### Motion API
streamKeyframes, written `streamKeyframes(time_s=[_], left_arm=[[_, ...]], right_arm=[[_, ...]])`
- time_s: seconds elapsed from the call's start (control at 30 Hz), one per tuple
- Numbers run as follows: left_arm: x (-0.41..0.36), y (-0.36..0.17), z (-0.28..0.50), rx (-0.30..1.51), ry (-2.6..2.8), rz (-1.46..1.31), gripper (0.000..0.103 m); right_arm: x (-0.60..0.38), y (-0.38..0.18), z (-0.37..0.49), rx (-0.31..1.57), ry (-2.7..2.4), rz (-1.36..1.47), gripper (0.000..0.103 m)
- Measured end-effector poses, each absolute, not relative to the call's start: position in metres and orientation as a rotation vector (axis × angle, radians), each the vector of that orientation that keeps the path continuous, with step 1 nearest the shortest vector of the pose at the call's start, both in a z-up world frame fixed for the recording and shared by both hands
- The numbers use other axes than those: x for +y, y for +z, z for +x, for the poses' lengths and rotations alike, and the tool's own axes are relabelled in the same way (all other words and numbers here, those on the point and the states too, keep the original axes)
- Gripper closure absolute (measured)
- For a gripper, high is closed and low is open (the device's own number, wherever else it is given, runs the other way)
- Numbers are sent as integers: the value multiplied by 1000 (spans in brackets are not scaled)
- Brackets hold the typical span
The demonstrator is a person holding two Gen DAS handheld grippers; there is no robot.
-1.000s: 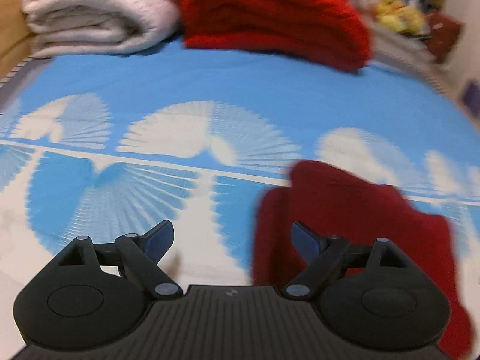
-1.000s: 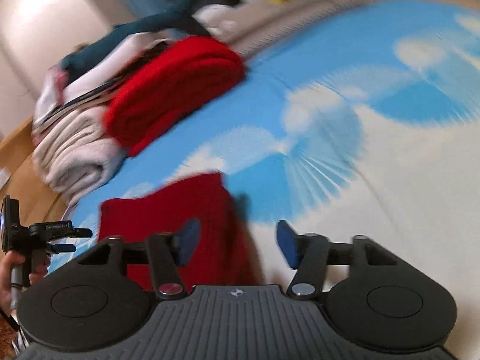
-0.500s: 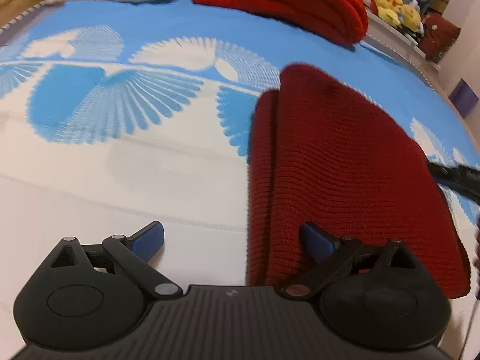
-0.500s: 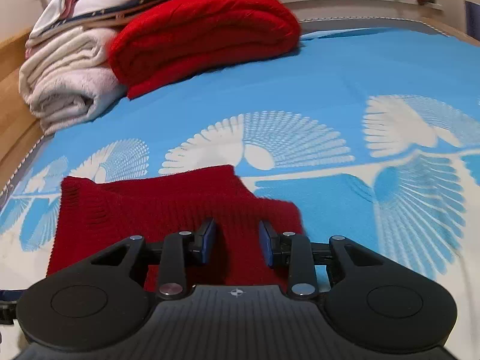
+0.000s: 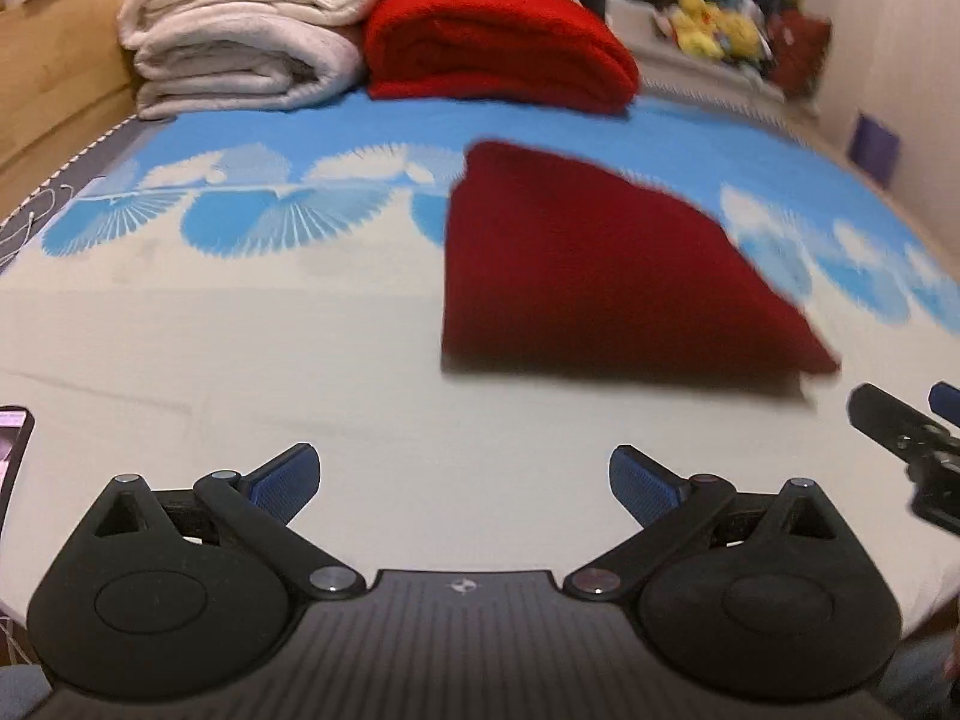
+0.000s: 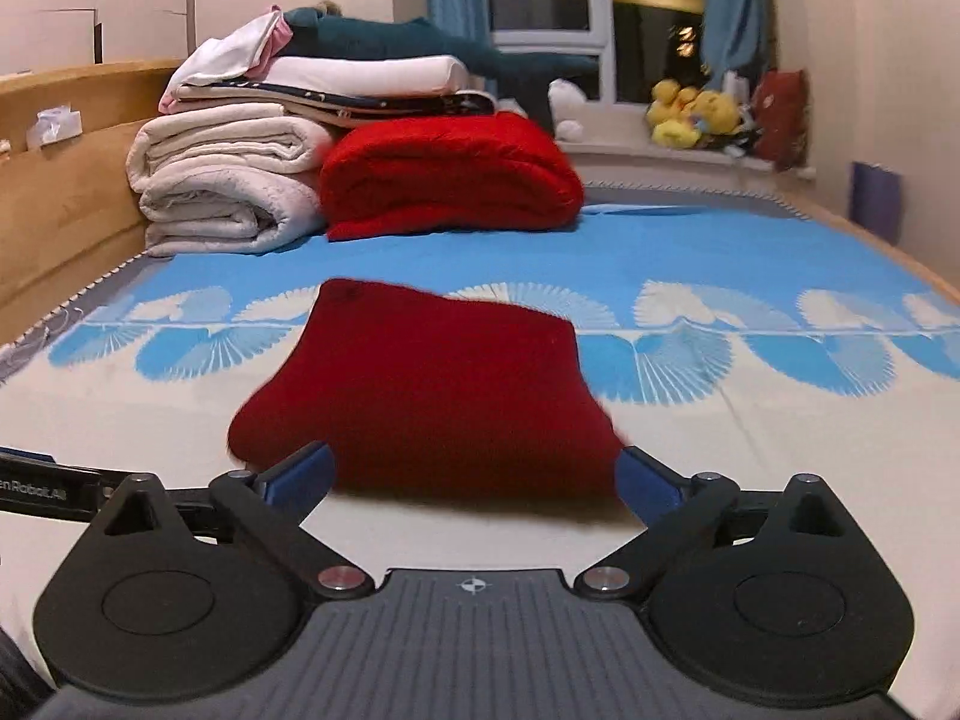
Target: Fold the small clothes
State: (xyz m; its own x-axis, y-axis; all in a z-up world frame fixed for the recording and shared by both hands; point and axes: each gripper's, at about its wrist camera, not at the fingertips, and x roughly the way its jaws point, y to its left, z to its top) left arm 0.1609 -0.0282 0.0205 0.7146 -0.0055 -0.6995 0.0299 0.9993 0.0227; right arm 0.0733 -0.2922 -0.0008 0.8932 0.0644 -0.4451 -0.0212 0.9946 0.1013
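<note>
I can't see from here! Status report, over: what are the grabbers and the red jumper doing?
Left gripper and right gripper opening wide, nothing held. Dark red knit lies folded on the bedsheet. Nothing in the way.

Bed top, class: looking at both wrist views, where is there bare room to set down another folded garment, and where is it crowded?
Free: the cream stretch left of the dark red knit, reaching toward the phone, and the blue band between the knit and the bright red blanket. Right of the knit is bare too. Crowded: the far-left corner, where the white blankets sit under stacked linens.
</note>
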Motion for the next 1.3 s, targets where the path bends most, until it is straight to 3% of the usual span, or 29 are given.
streamKeyframes(time_s=[0.17,0.3,1.3], left_arm=[[-30,-13,152,727,1,96,0],[-22,-31,165,769,1,89,1],[-37,-32,186,765,-40,81,1]], right_arm=[[-279,-35,63,578,-23,38,3],[-277,-40,67,543,-73,-20,3],[-278,-57,93,645,-62,26,3]])
